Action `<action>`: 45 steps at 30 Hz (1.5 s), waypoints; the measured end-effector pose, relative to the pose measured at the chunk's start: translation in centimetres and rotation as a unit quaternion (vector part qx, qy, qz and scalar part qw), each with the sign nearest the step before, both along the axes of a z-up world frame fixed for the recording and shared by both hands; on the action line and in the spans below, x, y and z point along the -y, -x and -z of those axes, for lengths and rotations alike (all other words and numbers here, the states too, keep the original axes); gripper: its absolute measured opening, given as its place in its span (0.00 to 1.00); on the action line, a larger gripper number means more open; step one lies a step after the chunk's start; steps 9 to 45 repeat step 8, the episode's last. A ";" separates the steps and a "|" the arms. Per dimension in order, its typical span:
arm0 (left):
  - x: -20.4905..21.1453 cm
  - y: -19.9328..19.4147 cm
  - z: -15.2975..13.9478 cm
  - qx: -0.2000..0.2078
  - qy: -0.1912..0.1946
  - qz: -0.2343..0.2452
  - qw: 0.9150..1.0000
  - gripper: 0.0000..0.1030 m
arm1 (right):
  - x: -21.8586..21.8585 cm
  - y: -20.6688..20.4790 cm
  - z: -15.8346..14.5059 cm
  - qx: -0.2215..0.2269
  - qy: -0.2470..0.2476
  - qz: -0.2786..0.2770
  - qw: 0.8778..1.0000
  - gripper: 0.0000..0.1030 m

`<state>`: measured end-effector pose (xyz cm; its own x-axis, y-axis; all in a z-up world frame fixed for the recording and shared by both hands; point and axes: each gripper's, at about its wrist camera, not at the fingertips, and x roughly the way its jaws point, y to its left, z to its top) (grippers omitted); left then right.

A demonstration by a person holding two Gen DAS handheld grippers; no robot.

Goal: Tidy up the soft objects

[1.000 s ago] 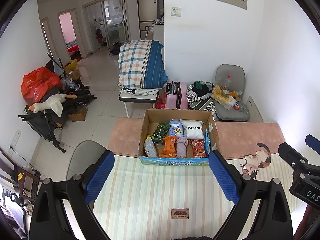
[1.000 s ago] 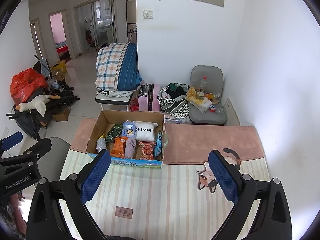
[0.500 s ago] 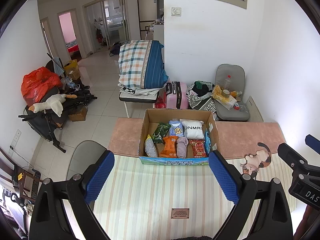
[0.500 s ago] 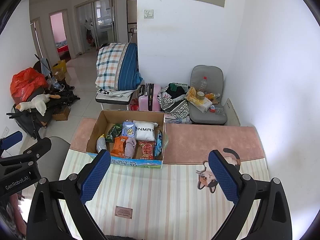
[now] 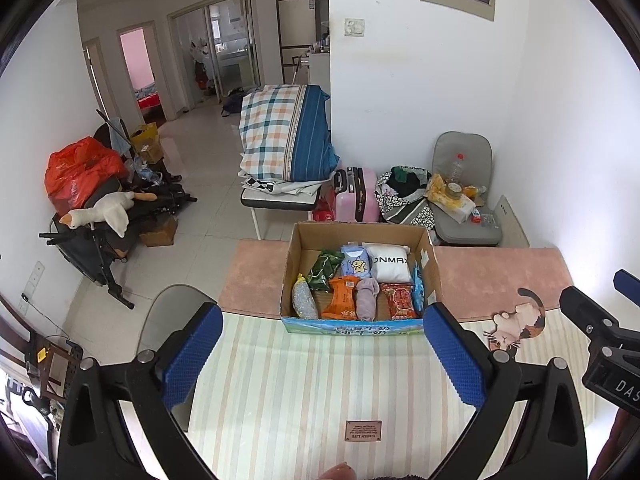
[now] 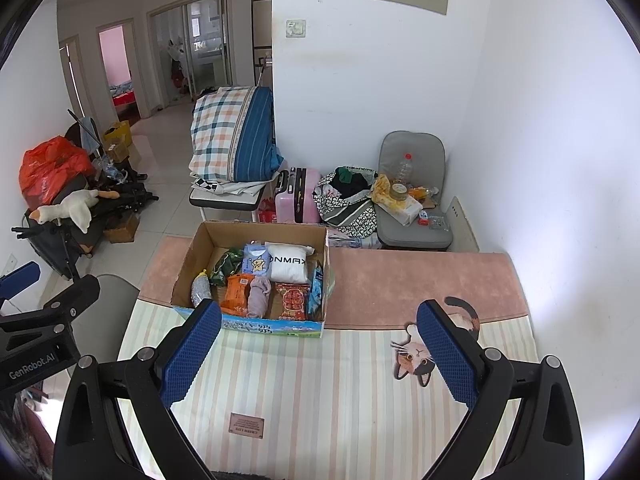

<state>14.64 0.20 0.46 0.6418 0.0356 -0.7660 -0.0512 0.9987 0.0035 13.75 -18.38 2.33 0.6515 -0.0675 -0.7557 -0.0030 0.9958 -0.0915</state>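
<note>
- Barely a flicker over the last second: the cardboard box (image 5: 360, 276) sits just where it sat, and both grippers hover at the same height with almost no drift.
- Left gripper (image 5: 320, 356) has its blue fingers spread wide with nothing between them; right gripper (image 6: 318, 354) is the same, splayed and empty.
- The soft goods all lie inside the box, packed side by side: a white pillow pack (image 5: 389, 263), a star-printed blue pack (image 5: 354, 263), a green pouch (image 5: 326, 266), an orange packet (image 5: 341, 297), a rolled grey cloth (image 5: 367, 297), a red packet (image 5: 398, 300) and a silvery pouch (image 5: 303, 299).
- No soft item lies loose on the table, so my read is that this stillness fits either a box already filled and tidied or one waiting to be unpacked and sorted; the pictures can't settle which.
- The surface: a striped tablecloth (image 6: 320, 392) with a small brown label near the front edge, a pink mat (image 6: 420, 280) behind it, and a cat-shaped mat (image 6: 416, 360) lying flat just beside the right gripper's right finger.
- The room: white walls, a pale tiled floor, a plaid bedding bundle (image 5: 286, 134) on a bench, a pink suitcase (image 5: 356, 196), a grey chair (image 6: 414, 200) heaped with oddments, and a plush goose (image 5: 100, 212) on dark gear at the left.
</note>
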 end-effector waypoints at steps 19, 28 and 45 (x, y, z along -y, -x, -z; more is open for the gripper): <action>0.2 0.1 0.1 0.002 0.002 0.000 1.000 1.00 | 0.0 0.0 -0.1 0.000 0.000 0.000 1.000 0.97; 0.2 0.1 0.1 0.002 0.002 0.000 1.000 1.00 | 0.0 0.0 -0.1 0.000 0.000 0.000 1.000 0.97; 0.2 0.1 0.1 0.002 0.002 0.000 1.000 1.00 | 0.0 0.0 -0.1 0.000 0.000 0.000 1.000 0.97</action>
